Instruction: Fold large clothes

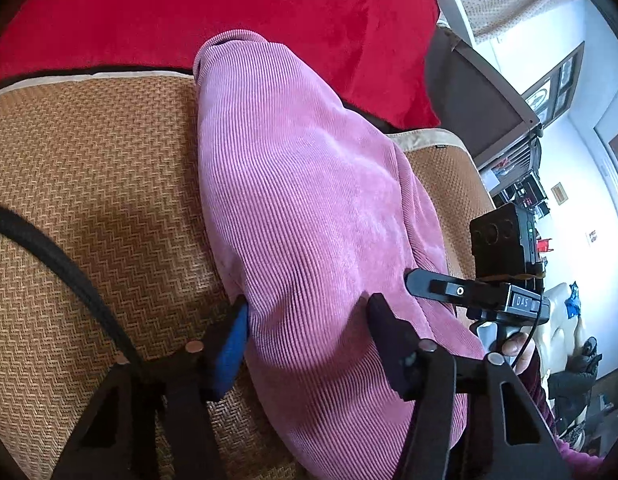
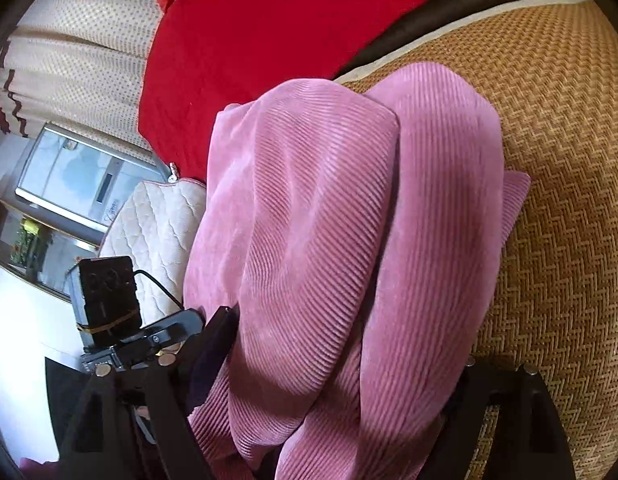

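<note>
A pink corduroy garment (image 1: 301, 208) lies bunched in a long heap on a woven tan mat (image 1: 89, 184). My left gripper (image 1: 305, 320) straddles its near end, the blue-padded left finger (image 1: 233, 344) on one side and the black right finger on the other, jaws wide apart with cloth between them. In the right wrist view the same garment (image 2: 329, 240) drapes over my right gripper (image 2: 341, 360); its fingers stand wide apart at either side of the cloth, the right fingertip hidden under it. The right gripper also shows in the left wrist view (image 1: 469, 292).
A red cushion (image 1: 229, 20) lies behind the mat. A black cable (image 1: 61, 268) crosses the mat at left. A white quilted cushion (image 2: 157, 232), a grey appliance (image 2: 81, 176) and curtains (image 2: 77, 48) stand beyond the mat's edge.
</note>
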`<state>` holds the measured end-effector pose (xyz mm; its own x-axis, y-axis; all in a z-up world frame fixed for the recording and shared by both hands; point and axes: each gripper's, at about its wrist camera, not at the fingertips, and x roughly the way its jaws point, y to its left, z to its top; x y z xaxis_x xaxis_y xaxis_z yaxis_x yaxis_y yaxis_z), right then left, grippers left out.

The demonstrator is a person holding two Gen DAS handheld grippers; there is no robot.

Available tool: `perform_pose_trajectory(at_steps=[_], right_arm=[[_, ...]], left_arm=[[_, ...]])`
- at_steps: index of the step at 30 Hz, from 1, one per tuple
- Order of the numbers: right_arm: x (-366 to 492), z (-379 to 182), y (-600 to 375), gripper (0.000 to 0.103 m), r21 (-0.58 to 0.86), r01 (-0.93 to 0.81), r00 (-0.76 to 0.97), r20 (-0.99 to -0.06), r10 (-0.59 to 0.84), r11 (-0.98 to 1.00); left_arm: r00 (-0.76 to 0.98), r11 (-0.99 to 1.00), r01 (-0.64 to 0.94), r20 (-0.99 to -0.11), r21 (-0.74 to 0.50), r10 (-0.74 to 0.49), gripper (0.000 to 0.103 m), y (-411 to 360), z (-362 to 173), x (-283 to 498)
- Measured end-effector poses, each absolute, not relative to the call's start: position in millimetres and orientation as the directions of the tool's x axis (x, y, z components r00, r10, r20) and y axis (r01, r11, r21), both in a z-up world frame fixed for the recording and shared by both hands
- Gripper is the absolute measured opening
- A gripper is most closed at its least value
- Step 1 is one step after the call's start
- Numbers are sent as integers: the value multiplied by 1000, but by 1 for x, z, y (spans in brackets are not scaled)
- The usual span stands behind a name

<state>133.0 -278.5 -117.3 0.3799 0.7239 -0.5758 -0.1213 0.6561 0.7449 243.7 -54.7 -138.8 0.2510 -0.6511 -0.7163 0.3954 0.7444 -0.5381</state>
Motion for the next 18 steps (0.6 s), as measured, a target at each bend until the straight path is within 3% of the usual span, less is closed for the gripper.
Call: perform_pose_trajectory(at_steps=[8,18], right_arm=[[127,-102,-266,78,699,-189,396,-588,705,690],[126,-75,-239,78,678,-262,428,-556,713,687]], left_arm=[[284,738,406,-692,-539,-663,47,-39,-130,246],[366,749,395,-657,-532,-659,45,7,-104,244]])
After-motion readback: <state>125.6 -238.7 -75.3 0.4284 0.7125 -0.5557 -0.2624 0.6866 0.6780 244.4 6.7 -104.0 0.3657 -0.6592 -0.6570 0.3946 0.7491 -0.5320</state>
